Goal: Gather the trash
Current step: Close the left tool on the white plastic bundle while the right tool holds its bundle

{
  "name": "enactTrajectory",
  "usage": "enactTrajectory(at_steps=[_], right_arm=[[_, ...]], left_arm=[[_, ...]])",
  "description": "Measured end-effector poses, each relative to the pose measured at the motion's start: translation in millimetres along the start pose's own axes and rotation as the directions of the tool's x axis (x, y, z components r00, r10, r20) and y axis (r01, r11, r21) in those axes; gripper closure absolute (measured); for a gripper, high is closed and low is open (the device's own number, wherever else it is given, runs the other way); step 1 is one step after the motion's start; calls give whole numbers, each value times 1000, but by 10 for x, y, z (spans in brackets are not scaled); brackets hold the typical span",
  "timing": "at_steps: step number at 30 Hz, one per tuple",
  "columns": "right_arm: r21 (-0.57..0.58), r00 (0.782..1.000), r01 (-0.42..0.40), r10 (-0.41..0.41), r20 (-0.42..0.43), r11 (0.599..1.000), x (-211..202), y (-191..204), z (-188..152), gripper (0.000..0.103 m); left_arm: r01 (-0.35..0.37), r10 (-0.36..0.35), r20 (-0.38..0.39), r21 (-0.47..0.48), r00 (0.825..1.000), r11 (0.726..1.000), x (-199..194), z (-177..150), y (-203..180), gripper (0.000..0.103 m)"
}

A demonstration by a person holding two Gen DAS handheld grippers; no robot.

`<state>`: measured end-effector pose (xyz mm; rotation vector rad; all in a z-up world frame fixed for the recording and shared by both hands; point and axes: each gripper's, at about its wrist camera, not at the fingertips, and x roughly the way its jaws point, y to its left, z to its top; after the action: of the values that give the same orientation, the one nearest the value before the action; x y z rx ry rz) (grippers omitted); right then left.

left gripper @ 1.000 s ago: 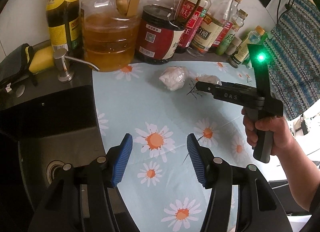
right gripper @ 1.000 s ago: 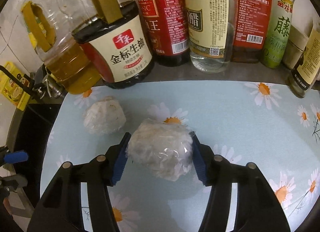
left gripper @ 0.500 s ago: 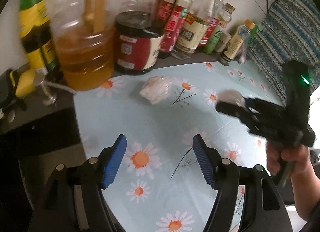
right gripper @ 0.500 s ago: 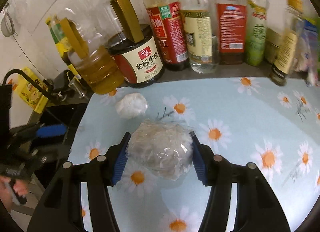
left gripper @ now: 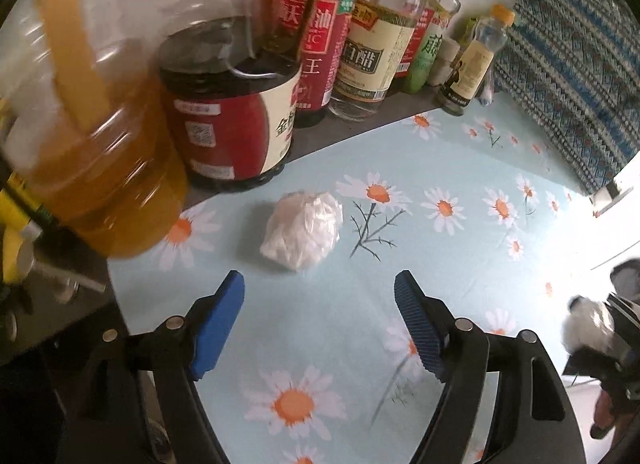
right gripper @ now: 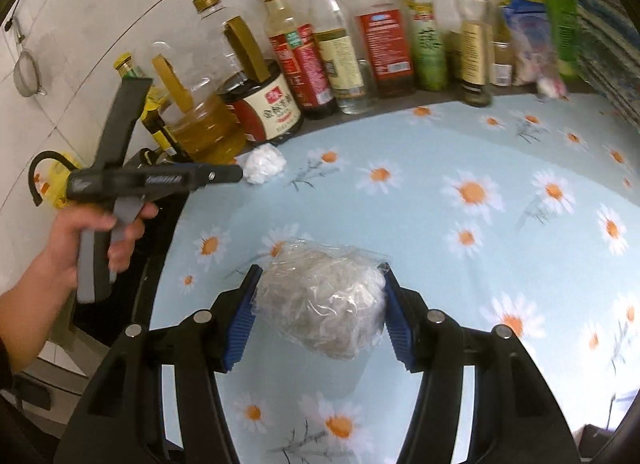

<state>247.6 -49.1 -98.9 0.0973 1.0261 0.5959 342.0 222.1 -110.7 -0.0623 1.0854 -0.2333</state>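
Right wrist: clear wad point(right gripper: 324, 300), roundish, no long axis

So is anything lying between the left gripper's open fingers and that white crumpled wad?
Nothing: the left wrist view shows only bare daisy tablecloth between the opening left gripper and the white wad.

Left hand-held gripper point(left gripper: 319, 289) jaws were opening, nothing between them; white crumpled wad point(left gripper: 303, 229) lay just ahead on the desk point(left gripper: 440, 264), near the bottles point(left gripper: 362, 60).
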Motion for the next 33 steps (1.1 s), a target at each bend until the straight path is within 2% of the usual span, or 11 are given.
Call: enactTrajectory(at_steps=[10,18,20,22,23,33], right_arm=[[72,998,56,-56,-8,996,-221,-63,-298,45],[72,999,49,-47,-27,996,-302,-11,-374,45],[69,998,51,-49,-32,996,-312,-7,-390,45],[66,998,52,-50,-39,996,-317,-17,-401,45],[65,998,56,-53,-43,996,-319,-26,-404,45],[52,998,37,-35,-54,998,-361,-175,-415,45]], left_arm=[[-68,69,-22,67,997,995,407,252,13,28],[-102,105,-27,99,994,990,582,324,1,30],[-101,104,-25,101,994,990,591,327,3,38],[-104,107,-25,105,994,989,614,336,0,52],[-104,108,-25,110,994,988,635,348,-14,55],[-102,103,-3,118,995,988,550,293,-103,59]])
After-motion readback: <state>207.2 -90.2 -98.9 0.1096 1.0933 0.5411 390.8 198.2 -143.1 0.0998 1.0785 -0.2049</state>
